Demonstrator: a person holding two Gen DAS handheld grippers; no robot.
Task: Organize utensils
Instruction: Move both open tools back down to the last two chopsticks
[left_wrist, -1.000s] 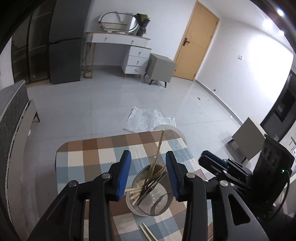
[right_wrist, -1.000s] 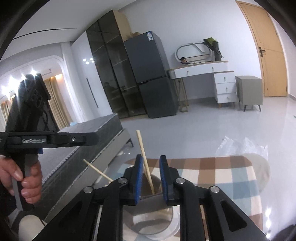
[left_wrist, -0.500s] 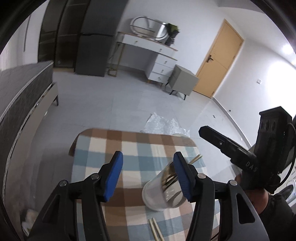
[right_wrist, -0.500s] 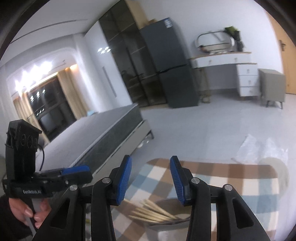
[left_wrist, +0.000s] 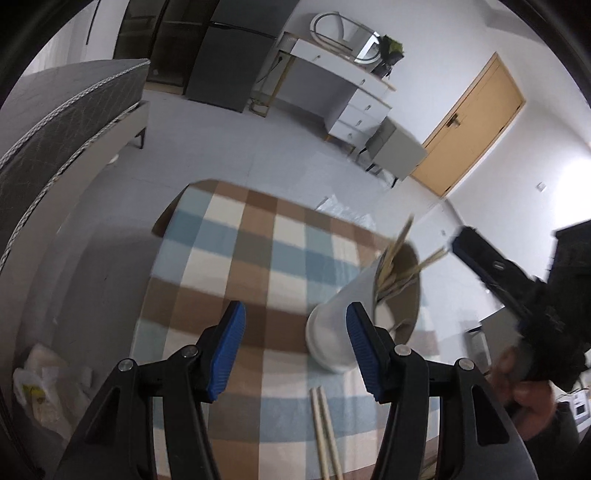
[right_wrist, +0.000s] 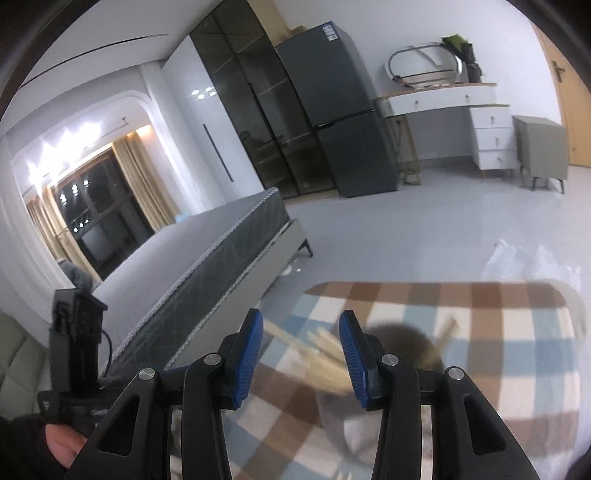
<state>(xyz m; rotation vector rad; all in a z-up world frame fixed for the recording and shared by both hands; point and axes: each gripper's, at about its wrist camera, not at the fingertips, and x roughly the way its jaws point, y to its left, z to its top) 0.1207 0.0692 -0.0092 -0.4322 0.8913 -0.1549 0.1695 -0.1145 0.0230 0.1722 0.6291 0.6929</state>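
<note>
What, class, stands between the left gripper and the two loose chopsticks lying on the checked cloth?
Nothing visible. The left gripper is open above bare checked cloth, with the loose chopsticks just below its fingertips. The cup of chopsticks stands off to the right, beside one finger.

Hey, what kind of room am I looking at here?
Probably a studio flat or a combined bedroom and living room: a grey mattress on a low bed frame, a tall dark fridge, and a white dressing table with drawers and an oval mirror, with a small checked-cloth table in front.
</note>
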